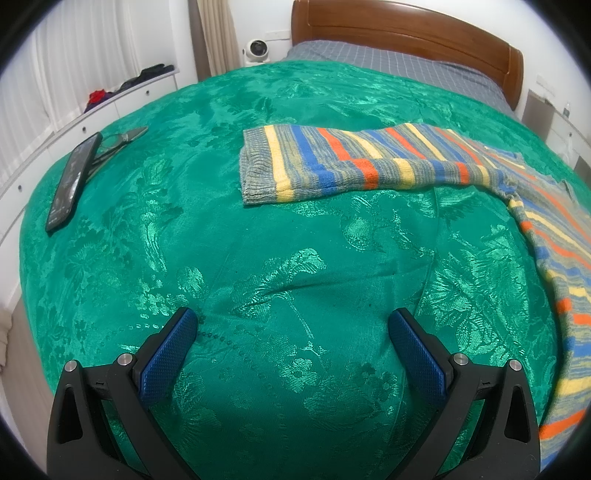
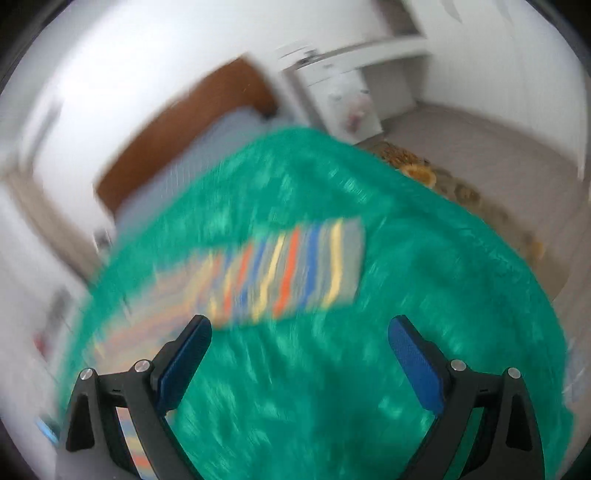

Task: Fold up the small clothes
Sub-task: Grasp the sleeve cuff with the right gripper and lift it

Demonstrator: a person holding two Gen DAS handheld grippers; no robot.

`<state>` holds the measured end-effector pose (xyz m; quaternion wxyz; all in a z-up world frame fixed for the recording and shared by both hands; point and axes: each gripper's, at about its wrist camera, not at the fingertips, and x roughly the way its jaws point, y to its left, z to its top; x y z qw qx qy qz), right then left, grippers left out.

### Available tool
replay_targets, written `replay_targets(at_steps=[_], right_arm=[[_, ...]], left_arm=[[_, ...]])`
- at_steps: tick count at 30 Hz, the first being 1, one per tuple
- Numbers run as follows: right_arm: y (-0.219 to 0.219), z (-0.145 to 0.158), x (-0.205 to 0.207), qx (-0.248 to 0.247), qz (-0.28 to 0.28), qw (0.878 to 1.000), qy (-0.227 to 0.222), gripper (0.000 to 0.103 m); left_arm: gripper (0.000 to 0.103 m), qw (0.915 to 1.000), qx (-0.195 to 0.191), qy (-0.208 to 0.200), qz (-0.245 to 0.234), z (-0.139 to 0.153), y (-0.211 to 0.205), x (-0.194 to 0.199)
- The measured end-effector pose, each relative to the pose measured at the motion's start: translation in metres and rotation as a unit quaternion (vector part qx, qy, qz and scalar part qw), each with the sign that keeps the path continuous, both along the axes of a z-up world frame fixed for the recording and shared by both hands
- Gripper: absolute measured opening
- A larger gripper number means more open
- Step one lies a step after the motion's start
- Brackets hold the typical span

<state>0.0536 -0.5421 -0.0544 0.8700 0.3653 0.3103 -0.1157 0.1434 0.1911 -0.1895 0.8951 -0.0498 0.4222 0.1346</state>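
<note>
A striped knit garment in blue, yellow, orange and grey lies spread on the green bedspread, with one sleeve stretched to the left and its body running off to the right. My left gripper is open and empty, hovering over bare bedspread in front of the sleeve. The right wrist view is blurred by motion. It shows the striped garment ahead of my right gripper, which is open and empty above the bedspread.
A black phone and a pair of glasses lie on the left of the bed. A wooden headboard and grey checked sheet are at the back. White drawers stand along the left, a white cabinet beyond the bed.
</note>
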Motion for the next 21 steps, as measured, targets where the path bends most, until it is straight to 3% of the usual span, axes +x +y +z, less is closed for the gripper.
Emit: replay_targets(at_steps=[3, 4, 9, 12, 14, 16, 17, 18, 19, 21], right_arm=[[-0.039, -0.022, 0.018, 0.114, 0.003, 0.993, 0.005, 0.091], [-0.043, -0.027, 0.025, 0.124, 0.010, 0.992, 0.013, 0.087], [-0.055, -0.049, 0.068, 0.114, 0.037, 0.992, 0.047, 0.070], [-0.056, -0.069, 0.093, 0.103, 0.032, 0.990, 0.087, 0.065], [-0.052, -0.085, 0.102, 0.118, 0.032, 0.987, 0.102, 0.064], [-0.051, -0.088, 0.106, 0.109, 0.032, 0.988, 0.104, 0.057], [-0.052, -0.089, 0.108, 0.111, 0.036, 0.987, 0.108, 0.037], [-0.053, -0.090, 0.109, 0.117, 0.040, 0.986, 0.113, 0.008], [-0.053, -0.090, 0.109, 0.127, 0.043, 0.984, 0.114, 0.008], [-0.046, -0.073, 0.110, 0.094, 0.043, 0.988, 0.113, 0.007]], left_arm=[[0.103, 1.0000, 0.003, 0.000, 0.002, 0.000, 0.000, 0.000], [0.103, 1.0000, 0.004, 0.000, 0.002, 0.000, 0.001, 0.000], [0.103, 1.0000, 0.006, 0.000, 0.001, 0.000, -0.001, 0.001], [0.103, 1.0000, 0.007, 0.000, 0.002, 0.000, -0.001, 0.001], [0.103, 1.0000, 0.007, 0.000, 0.002, 0.000, -0.001, 0.001], [0.103, 1.0000, 0.008, -0.001, 0.002, 0.000, 0.000, 0.001], [0.103, 1.0000, 0.009, -0.001, 0.002, 0.000, 0.000, 0.001], [0.103, 0.9999, 0.010, -0.002, 0.002, 0.000, 0.000, 0.002], [0.103, 0.9999, 0.010, -0.002, 0.002, -0.001, 0.000, 0.002], [0.103, 0.9999, 0.010, -0.002, 0.001, -0.001, 0.000, 0.002]])
